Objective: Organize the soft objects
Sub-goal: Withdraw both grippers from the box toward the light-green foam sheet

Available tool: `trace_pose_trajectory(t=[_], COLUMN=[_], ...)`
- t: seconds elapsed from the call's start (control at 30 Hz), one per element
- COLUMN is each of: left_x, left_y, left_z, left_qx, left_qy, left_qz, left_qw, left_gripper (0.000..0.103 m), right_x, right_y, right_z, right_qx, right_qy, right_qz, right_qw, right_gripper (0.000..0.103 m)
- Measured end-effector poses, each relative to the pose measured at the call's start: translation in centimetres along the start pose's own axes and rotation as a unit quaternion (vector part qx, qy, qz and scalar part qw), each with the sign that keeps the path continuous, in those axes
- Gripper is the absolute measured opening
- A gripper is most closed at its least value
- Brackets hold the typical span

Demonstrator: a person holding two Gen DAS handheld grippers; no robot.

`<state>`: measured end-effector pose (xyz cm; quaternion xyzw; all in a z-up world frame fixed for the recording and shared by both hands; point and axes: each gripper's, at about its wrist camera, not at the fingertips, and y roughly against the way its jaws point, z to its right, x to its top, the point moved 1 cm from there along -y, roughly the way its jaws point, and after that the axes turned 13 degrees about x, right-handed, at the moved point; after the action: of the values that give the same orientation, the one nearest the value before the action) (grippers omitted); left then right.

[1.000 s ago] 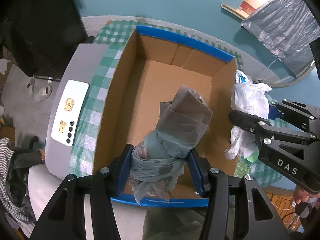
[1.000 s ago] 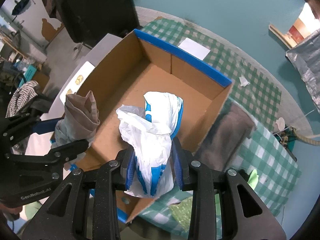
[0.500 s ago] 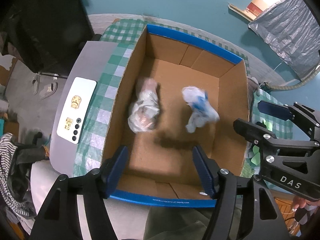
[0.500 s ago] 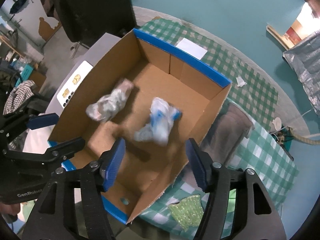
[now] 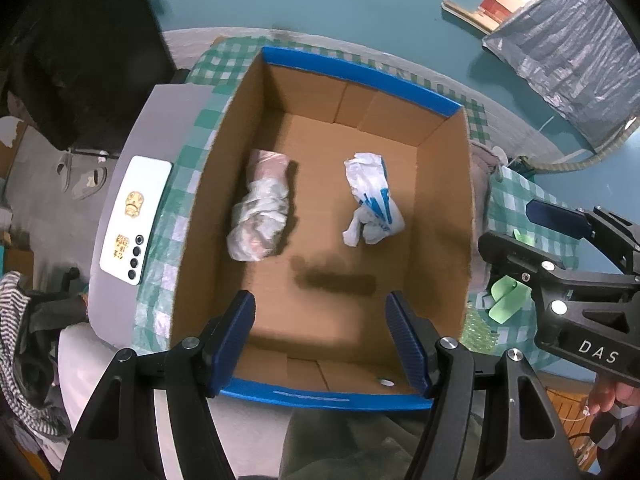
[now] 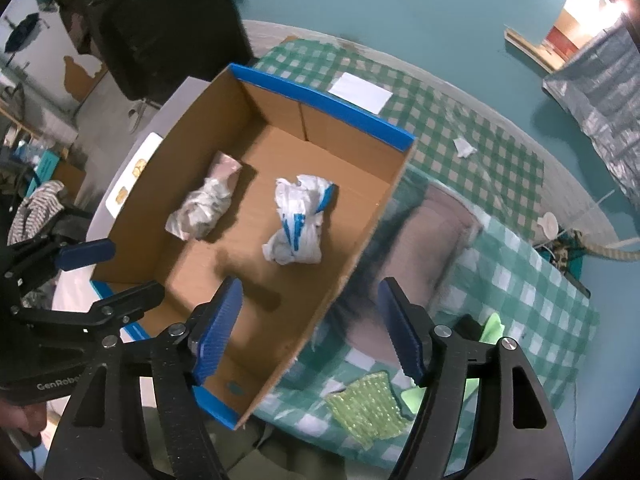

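A cardboard box (image 5: 440, 216) (image 6: 360, 236) with blue-taped rims stands on the checked tablecloth. On its floor lie a grey-white crumpled bag (image 5: 262, 208) (image 6: 206, 206) at the left and a white bag with blue print (image 5: 372, 200) (image 6: 298, 216) at the right. My left gripper (image 5: 320, 336) hangs above the box's near end, open, with nothing between its fingers. My right gripper (image 6: 310, 326) hovers over the box's right wall; its jaws are still opening and hold nothing. Each gripper also shows in the other's view: the right gripper (image 5: 560, 240), the left gripper (image 6: 104, 272).
A white phone (image 5: 134, 216) lies on a grey board left of the box. Right of the box are a grey folded cloth (image 6: 424, 248), a green bubble-wrap piece (image 6: 366, 406), light green scraps (image 5: 506, 300) and a white paper sheet (image 6: 360, 90). Striped fabric (image 5: 16, 340) lies at far left.
Both grippers opened and let go of their bags. The grey-white bag and the white-and-blue bag dropped into the box and now lie still on its floor. The right gripper shifted slightly right.
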<state>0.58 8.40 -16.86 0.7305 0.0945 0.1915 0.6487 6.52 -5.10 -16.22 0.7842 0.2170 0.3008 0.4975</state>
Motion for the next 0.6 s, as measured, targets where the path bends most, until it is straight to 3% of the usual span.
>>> trace_pose_trajectory(t=[0.6], left_x=[0.0], left_y=[1.2], left_z=[5.5], left_qx=[-0.017], left_qy=[-0.047], left_qz=[0.009], left_qw=[0.9987], left_gripper=[0.069], right_x=[-3.7], right_y=[2.7], right_z=[6.7], right_qx=[-0.02], right_qy=[-0.066], right_qz=[0.007], right_qw=[0.998], right_gripper=[0.071])
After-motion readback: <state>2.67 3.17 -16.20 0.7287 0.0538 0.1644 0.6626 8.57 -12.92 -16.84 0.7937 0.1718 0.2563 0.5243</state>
